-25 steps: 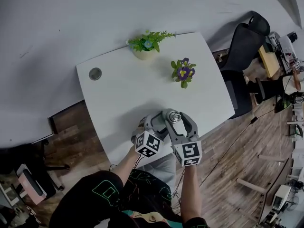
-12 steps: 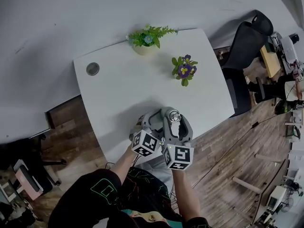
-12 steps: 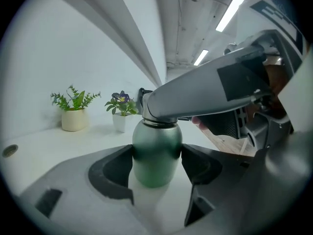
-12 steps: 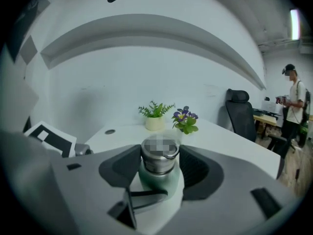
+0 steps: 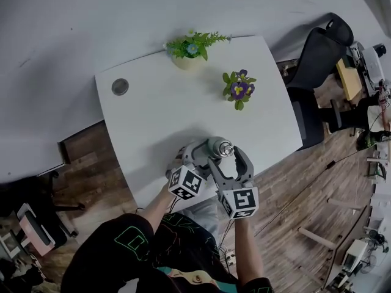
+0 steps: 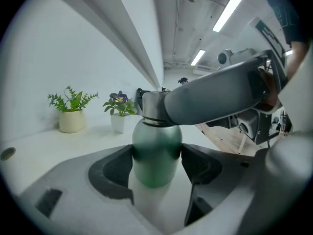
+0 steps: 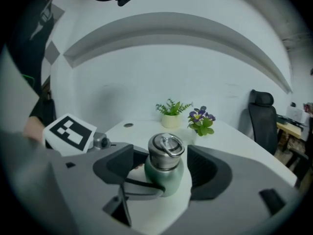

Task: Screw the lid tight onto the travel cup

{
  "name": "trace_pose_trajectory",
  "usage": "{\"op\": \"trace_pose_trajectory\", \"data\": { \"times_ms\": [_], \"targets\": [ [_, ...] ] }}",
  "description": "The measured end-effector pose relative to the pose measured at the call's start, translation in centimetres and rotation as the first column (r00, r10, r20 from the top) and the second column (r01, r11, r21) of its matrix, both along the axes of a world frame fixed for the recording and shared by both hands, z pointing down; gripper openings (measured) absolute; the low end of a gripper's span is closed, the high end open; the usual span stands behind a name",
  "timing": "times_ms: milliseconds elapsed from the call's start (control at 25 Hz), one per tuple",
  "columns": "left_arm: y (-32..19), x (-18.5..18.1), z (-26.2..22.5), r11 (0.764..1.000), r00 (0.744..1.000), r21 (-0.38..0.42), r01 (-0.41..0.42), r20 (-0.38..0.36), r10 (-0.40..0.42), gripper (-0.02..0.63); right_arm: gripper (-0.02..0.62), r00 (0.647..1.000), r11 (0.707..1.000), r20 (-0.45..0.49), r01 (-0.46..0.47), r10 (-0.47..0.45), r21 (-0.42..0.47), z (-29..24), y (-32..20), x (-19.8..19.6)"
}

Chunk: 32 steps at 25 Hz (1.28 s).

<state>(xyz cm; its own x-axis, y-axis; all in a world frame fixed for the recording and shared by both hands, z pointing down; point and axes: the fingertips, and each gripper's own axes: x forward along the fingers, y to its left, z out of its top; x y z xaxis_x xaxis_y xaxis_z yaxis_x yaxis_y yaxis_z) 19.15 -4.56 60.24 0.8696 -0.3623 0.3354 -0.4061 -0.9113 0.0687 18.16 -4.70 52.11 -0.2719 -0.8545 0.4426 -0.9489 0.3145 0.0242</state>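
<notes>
Two grippers on one cup here. My left gripper is clamped on green cup, pads pressing both sides. Cup stands upright on white table, lower middle of head view, near front edge. My right gripper has jaws opening around steel lid, pads off it. Leafy plant and purple flower pot sit upper middle, well apart from cup.

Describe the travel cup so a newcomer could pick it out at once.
On the white table, look at the near edge, on this side of the purple-flowered plant. The travel cup stands there, clamped by the left hand-held gripper. Unlike the leafy plants, it has a smooth, rounded green body and a steel lid with a ring.
</notes>
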Motion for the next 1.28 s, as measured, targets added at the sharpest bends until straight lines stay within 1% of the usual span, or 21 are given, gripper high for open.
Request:
{"op": "trace_pose_trajectory", "data": {
  "times_ms": [80,240,320,440,480,520,640,800,880,960,1040,1080,1160,1200,1280],
  "targets": [
    [0.0,-0.1,0.0,1.0,1.0,-0.001,-0.005,0.0,0.005,0.322,0.341,0.997,0.997,-0.029,0.076,-0.076,-0.008,-0.2,0.3,0.0],
    [0.0,0.0,0.0,1.0,1.0,-0.001,-0.017,-0.004,0.017,0.322,0.328,0.982,0.983,-0.064,0.177,-0.18,-0.046,-0.5,0.1,0.7],
    [0.1,0.0,0.0,1.0,1.0,-0.002,-0.026,-0.006,0.026,0.321,0.317,0.968,0.968,-0.06,0.239,-0.244,-0.075,-0.9,-0.1,0.1],
    [0.1,-0.1,0.1,0.999,0.999,-0.005,-0.036,-0.005,0.036,0.321,0.296,0.936,0.935,-0.062,0.34,-0.347,-0.097,-0.6,-0.5,-0.8],
    [0.1,-0.1,0.1,0.999,0.999,-0.007,-0.039,-0.006,0.039,0.321,0.282,0.93,0.93,-0.067,0.353,-0.36,-0.099,-0.5,-0.7,-0.8],
    [0.1,-0.1,0.1,0.999,0.999,-0.01,-0.041,-0.007,0.041,0.321,0.244,0.929,0.929,-0.069,0.357,-0.365,-0.099,-0.4,-1.0,-0.7],
    [0.0,-0.1,0.1,0.999,0.999,-0.014,-0.049,-0.005,0.049,0.321,0.238,0.934,0.933,-0.057,0.348,-0.354,-0.09,-0.5,-1.2,-0.4],
    [0.1,-0.2,0.1,0.999,0.999,-0.011,-0.048,-0.003,0.048,0.321,0.236,0.958,0.959,-0.053,0.277,-0.281,-0.066,-0.6,-1.1,-0.3],
    [0.1,-0.2,0.1,0.999,0.999,-0.011,-0.048,-0.003,0.048,0.321,0.236,0.972,0.973,-0.061,0.224,-0.227,-0.048,-0.6,-1.1,-0.3],
    [0.1,-0.2,0.1,0.999,0.999,-0.011,-0.048,-0.004,0.048,0.321,0.236,0.988,0.991,-0.075,0.135,-0.136,-0.027,-0.7,-1.1,-0.1],
    [0.1,-0.2,0.1,0.999,0.999,-0.01,-0.046,-0.004,0.046,0.321,0.235,0.998,0.999,-0.055,0.021,-0.019,0.027,-0.5,-1.0,0.1],
    [0.1,-0.2,0.2,0.999,0.999,-0.01,-0.045,-0.004,0.045,0.321,0.236,0.998,0.997,-0.038,-0.047,0.049,0.055,-0.4,-0.9,0.3],
    [0.0,-0.2,0.2,0.999,0.999,-0.009,-0.046,-0.004,0.046,0.319,0.235,0.985,0.981,-0.01,-0.17,0.172,0.097,-0.3,-0.7,0.6],
    [0.0,-0.1,0.1,0.999,0.999,-0.009,-0.047,-0.004,0.047,0.319,0.235,0.977,0.971,-0.001,-0.212,0.214,0.11,-0.4,-0.8,0.6],
    [0.0,-0.1,0.1,0.999,0.999,-0.01,-0.047,-0.003,0.047,0.319,0.235,0.967,0.96,0.012,-0.253,0.254,0.118,-0.5,-0.9,0.6]
  ]
}}
